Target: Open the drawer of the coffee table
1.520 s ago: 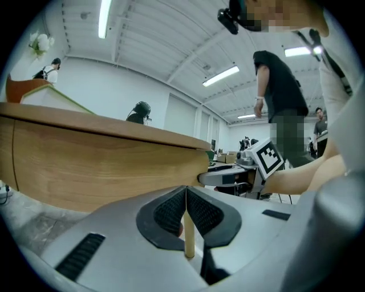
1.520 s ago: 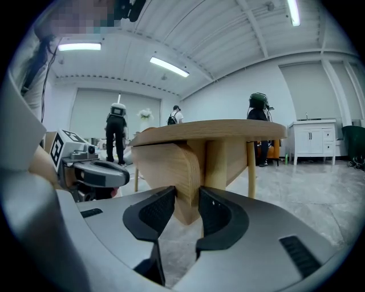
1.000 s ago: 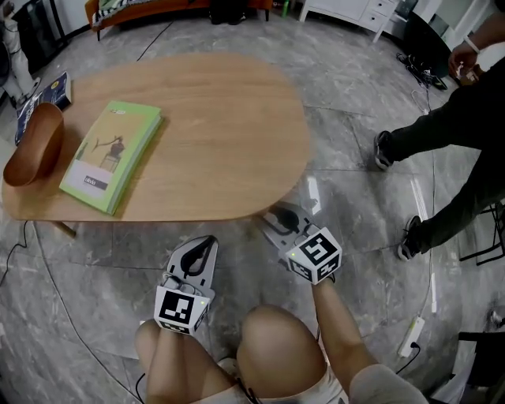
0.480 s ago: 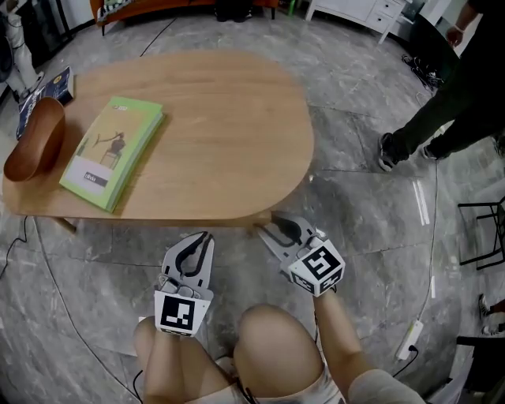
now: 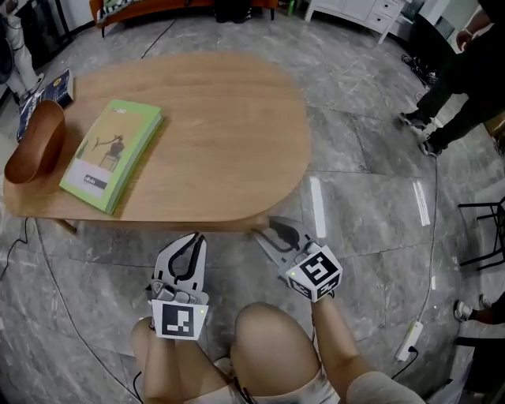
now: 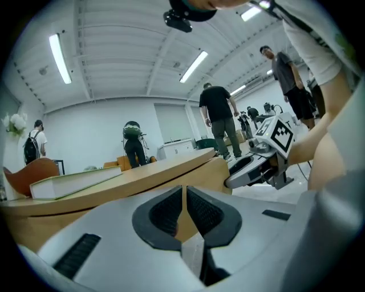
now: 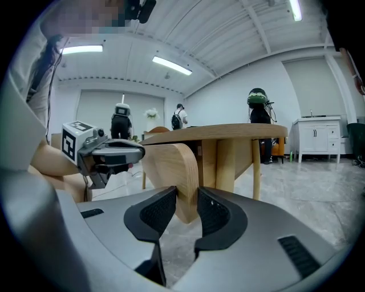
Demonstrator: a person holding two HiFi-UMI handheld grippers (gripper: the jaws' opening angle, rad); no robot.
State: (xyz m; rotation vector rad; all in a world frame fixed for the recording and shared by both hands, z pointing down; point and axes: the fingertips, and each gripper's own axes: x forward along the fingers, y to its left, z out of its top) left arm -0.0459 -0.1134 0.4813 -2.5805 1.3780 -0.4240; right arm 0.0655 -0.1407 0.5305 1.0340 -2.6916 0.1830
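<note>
Right gripper view showed the right tongs (image 7: pixel 181 212) clamped on the rounded wooden handle (image 7: pixel 171 168), presumably the drawer's, hanging under the desk (image 7: pixel 228 132) edge straight ahead, while the left tongs (image 6: pixel 183 212) stood together, empty, nearby.

Around me, a glossy grey marble-tiled floor (image 5: pixel 371 181); a white cabinet (image 7: pixel 317 137) and an orange sofa (image 5: pixel 158 8) at the far side; white walls (image 6: pixel 102 122) and long ceiling strip lights (image 6: pixel 59 57)

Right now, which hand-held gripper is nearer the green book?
Left. The left hand-held gripper is off the table edge near the green book; the right hand-held gripper farther right.
</note>
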